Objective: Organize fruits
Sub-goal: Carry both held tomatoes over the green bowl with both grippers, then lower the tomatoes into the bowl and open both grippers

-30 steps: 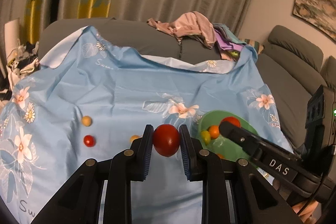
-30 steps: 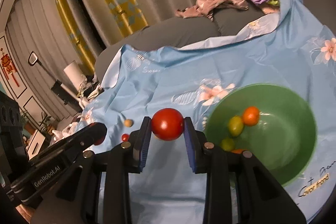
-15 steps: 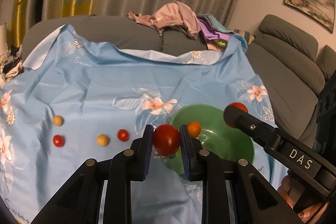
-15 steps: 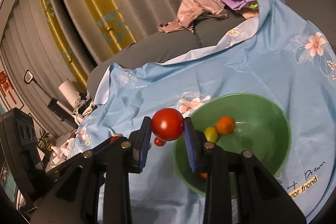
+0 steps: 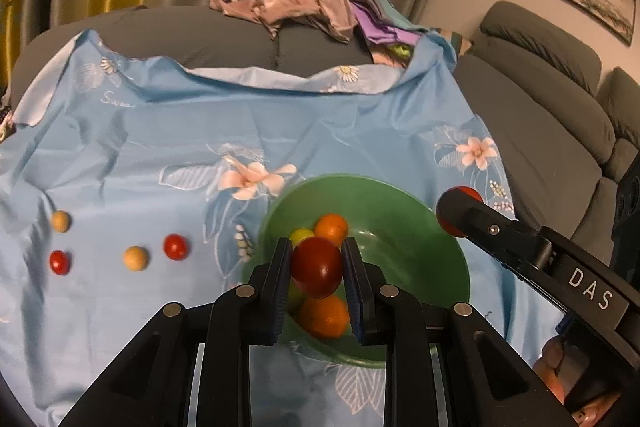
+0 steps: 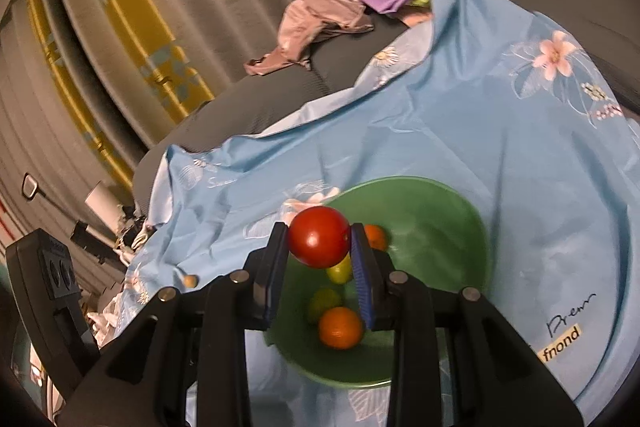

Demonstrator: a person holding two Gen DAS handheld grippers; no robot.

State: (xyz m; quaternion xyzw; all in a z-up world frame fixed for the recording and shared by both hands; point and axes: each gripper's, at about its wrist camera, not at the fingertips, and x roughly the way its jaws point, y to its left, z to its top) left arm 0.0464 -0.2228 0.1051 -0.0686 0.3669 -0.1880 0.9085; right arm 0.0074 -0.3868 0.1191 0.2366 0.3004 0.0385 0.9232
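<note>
My left gripper (image 5: 317,269) is shut on a dark red tomato (image 5: 317,271) and holds it above the green bowl (image 5: 420,223). The bowl holds two orange fruits (image 5: 331,228) and yellow-green fruits (image 5: 301,235). My right gripper (image 6: 320,239) is shut on a bright red tomato (image 6: 319,237), also over the bowl (image 6: 440,223); it shows at the right of the left wrist view (image 5: 458,205). Two small red fruits (image 5: 175,247) and two tan balls (image 5: 135,258) lie on the blue cloth to the bowl's left.
A blue flowered cloth (image 5: 200,131) covers the grey sofa (image 5: 560,115). A pile of clothes (image 5: 312,3) lies on the sofa back behind. Curtains hang beyond. Clutter stands at the left of the right wrist view (image 6: 96,227).
Both grippers have moved right with their tomatoes, from over the cloth to over the green bowl. The loose fruits on the cloth have not moved.
</note>
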